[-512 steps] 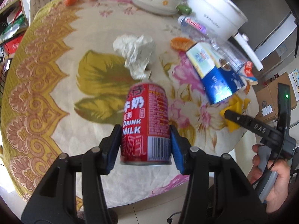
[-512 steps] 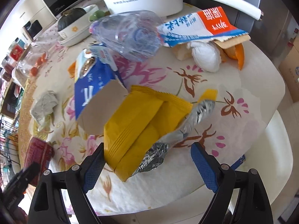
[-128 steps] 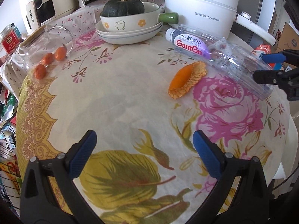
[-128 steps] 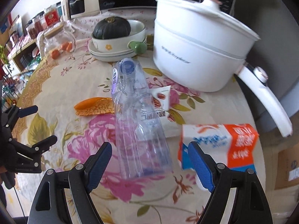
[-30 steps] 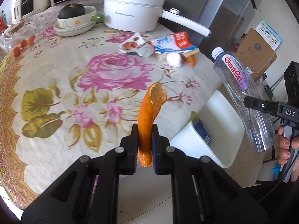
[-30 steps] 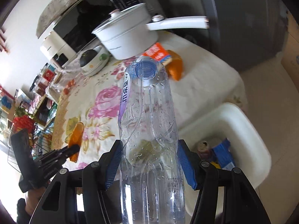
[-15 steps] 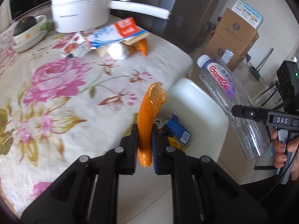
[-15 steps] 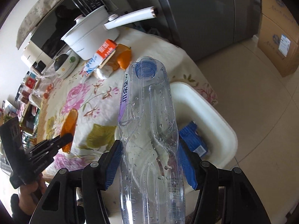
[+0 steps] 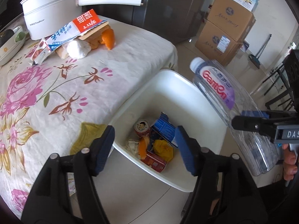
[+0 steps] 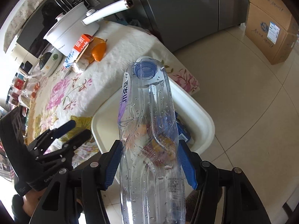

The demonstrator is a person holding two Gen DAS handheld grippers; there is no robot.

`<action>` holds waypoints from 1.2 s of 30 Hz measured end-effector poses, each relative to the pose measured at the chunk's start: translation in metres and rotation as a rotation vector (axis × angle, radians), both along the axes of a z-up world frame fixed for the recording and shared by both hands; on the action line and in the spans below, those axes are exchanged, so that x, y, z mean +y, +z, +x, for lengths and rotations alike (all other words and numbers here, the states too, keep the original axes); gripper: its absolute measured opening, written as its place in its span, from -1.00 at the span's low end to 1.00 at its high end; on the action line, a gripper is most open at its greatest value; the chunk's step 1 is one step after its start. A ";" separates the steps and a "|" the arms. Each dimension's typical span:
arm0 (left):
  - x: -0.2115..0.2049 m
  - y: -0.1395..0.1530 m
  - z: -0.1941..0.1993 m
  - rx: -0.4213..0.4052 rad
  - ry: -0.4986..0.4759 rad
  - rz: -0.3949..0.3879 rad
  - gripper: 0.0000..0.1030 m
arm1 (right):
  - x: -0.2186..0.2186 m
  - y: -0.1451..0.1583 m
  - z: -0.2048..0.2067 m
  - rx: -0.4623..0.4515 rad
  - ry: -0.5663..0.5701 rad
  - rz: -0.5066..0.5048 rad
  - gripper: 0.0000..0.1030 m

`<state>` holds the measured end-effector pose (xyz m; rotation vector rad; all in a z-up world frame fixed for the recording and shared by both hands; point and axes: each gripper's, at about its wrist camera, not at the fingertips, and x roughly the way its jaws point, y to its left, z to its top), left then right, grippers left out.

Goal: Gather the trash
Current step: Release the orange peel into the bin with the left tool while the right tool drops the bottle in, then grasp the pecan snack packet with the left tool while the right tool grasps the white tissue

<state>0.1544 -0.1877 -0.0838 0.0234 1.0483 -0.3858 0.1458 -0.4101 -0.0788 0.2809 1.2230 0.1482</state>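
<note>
Roughly halfway through, by the look of it. Already sitting in the white bin (image 9: pixel 198 97): a red can (image 9: pixel 142 127), a blue pack (image 9: pixel 164 128), an orange peel (image 9: pixel 143 147), a yellow wrapper (image 9: pixel 163 147), a red carton (image 9: pixel 155 160) and some crumpled tissue (image 9: pixel 133 144). Left gripper (image 9: pixel 144 149) hanging right over that heap with jaws spread wide and nothing between them. Right gripper (image 10: pixel 149 164) clamped on a clear bottle (image 10: pixel 149 130) – blue pads pressing both sides, cap end pointing forward, held in the air above the bin's far side, so probably next to go in, just not dropped yet. Still left on the table (image 9: pixel 130 43): a small pile near the white pot (image 9: pixel 50 5) – a flattened milk carton (image 9: pixel 80 26), a white paper ball (image 9: pixel 78 49), more orange peel (image 9: pixel 108 37), something tan under the carton, hard to say what, and a little sachet (image 9: pixel 40 52) at the side. So one more trip or two, probably. Table covered in a cream cloth with big pink roses, looking clean elsewhere. Bin parked on a pale tiled floor, right against the table edge. Past that, a grey fridge (image 10: pixel 179 9), stacked cardboard boxes (image 9: pixel 228 26) by the wall, and a bowl (image 9: pixel 11 43) over by the pot.
</note>
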 end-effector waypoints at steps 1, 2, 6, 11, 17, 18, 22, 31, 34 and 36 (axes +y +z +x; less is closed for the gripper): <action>0.003 0.001 0.001 -0.003 0.011 0.009 0.41 | 0.000 -0.002 0.001 0.013 0.000 -0.004 0.19; 0.004 0.001 0.001 -0.007 0.022 0.016 0.45 | 0.000 -0.004 0.001 0.025 0.001 -0.006 0.19; 0.019 0.006 0.004 -0.010 0.068 0.010 0.57 | 0.004 -0.013 0.006 0.072 0.007 -0.008 0.20; 0.037 0.010 0.007 -0.007 0.112 -0.001 0.59 | 0.013 -0.024 0.016 0.121 0.017 -0.015 0.22; 0.052 0.016 0.010 -0.016 0.147 -0.009 0.66 | 0.011 -0.026 0.025 0.140 -0.036 0.039 0.41; 0.055 0.016 0.010 -0.015 0.154 -0.007 0.71 | 0.010 -0.021 0.026 0.126 -0.038 0.038 0.44; 0.068 0.019 0.012 -0.011 0.189 0.003 0.86 | 0.012 -0.010 0.025 0.093 -0.036 0.016 0.54; 0.109 0.031 0.019 -0.026 0.265 0.015 0.98 | 0.022 0.006 0.030 0.047 -0.022 -0.009 0.59; 0.127 0.030 0.024 -0.028 0.292 0.034 0.98 | 0.031 0.012 0.036 0.025 -0.010 -0.019 0.62; 0.140 0.028 0.029 -0.034 0.313 0.063 0.98 | 0.037 0.015 0.040 0.012 -0.005 -0.022 0.62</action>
